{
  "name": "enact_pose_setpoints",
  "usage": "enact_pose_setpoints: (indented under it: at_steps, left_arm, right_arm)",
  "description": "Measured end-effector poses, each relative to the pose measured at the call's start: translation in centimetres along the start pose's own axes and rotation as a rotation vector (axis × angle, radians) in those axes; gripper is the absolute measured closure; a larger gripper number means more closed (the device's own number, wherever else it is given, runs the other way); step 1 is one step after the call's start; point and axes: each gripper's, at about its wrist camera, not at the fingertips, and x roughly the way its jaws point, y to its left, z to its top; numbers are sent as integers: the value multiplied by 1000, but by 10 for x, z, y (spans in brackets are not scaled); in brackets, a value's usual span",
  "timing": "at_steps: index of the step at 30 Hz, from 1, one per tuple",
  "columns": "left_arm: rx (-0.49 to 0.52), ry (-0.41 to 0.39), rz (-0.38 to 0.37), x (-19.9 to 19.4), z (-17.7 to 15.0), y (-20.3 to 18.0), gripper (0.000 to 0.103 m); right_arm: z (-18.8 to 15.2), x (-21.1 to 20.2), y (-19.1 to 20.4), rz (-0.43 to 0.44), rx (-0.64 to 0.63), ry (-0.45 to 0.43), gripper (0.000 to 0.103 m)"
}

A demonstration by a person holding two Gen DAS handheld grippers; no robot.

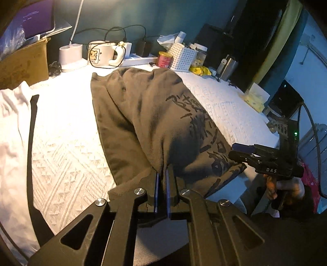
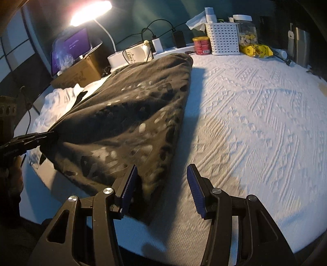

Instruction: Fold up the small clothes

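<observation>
A dark olive-brown T-shirt with a black print (image 1: 147,114) lies lengthwise on the white textured table cover (image 1: 67,143). My left gripper (image 1: 162,174) is shut on the shirt's near edge and lifts it into a ridge. In the right wrist view the same shirt (image 2: 126,114) is held up at its left corner by the left gripper (image 2: 48,136). My right gripper (image 2: 161,178) is open, its left finger touching the shirt's near right corner, nothing between the pads. It also shows in the left wrist view (image 1: 243,152) beside the shirt's right edge.
A white garment with a black strip (image 1: 14,126) lies at the left. Along the back stand a cardboard box (image 1: 22,63), a white mug (image 1: 102,54), a power strip, a red can (image 1: 164,59), a white perforated basket (image 1: 183,57), a jar, a yellow packet (image 2: 256,50) and a lit lamp (image 2: 90,12).
</observation>
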Motion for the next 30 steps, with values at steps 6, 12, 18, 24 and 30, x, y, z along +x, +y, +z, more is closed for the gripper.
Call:
enact_pose_setpoints:
  at_steps: [6, 12, 18, 24, 30]
  left_arm:
    - [-11, 28, 16, 5, -15, 6, 99]
    - [-38, 54, 16, 16, -20, 8, 97]
    - [1, 89, 17, 22, -23, 2, 93]
    - [69, 118, 103, 14, -22, -10, 85]
    - [101, 42, 190, -10, 2, -6, 36]
  right_arm:
    - [-21, -5, 22, -95, -103, -48, 55]
    - [-26, -10, 30, -100, -120, -42, 89]
    - [-31, -19, 30, -107, -108, -20, 91]
    - [-29, -21, 29, -103, -79, 11, 91]
    - [-19, -24, 27, -130, -87, 49, 75]
